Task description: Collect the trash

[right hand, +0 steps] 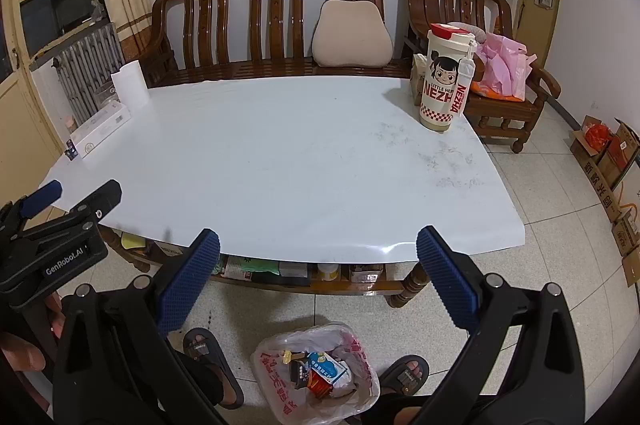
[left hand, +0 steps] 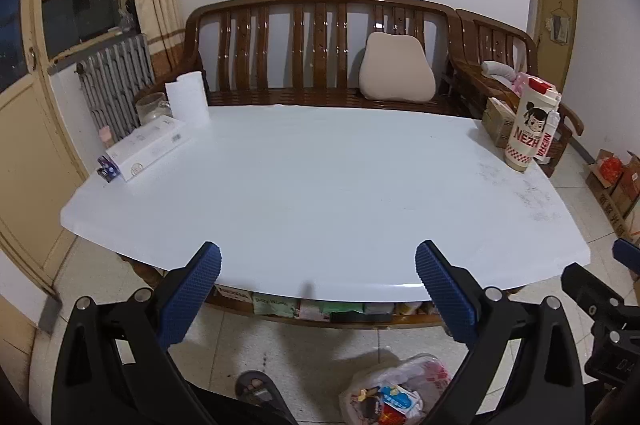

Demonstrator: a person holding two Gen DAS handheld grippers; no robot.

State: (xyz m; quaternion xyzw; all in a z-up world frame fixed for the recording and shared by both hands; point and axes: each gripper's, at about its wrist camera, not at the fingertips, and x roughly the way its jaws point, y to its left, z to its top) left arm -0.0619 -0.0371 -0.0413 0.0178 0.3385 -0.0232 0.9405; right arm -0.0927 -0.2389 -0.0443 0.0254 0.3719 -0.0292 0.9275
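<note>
A thin plastic trash bag [right hand: 320, 373] stands open on the floor between the person's feet, holding several wrappers and a small carton; it also shows in the left wrist view [left hand: 396, 393]. My left gripper [left hand: 318, 265] is open and empty, held at the near edge of the white table [left hand: 320, 185]. My right gripper [right hand: 318, 249] is open and empty, also at the table's near edge [right hand: 280, 153]. The left gripper shows at the left edge of the right wrist view [right hand: 60, 201].
On the table: a paper towel roll [left hand: 188, 99], a white box [left hand: 148, 147], a glass jar [left hand: 152, 107] and a tall NEZHA cup [right hand: 444, 81]. A wooden bench [left hand: 320, 49] with a cushion stands behind. Cardboard boxes [right hand: 608, 153] line the right wall.
</note>
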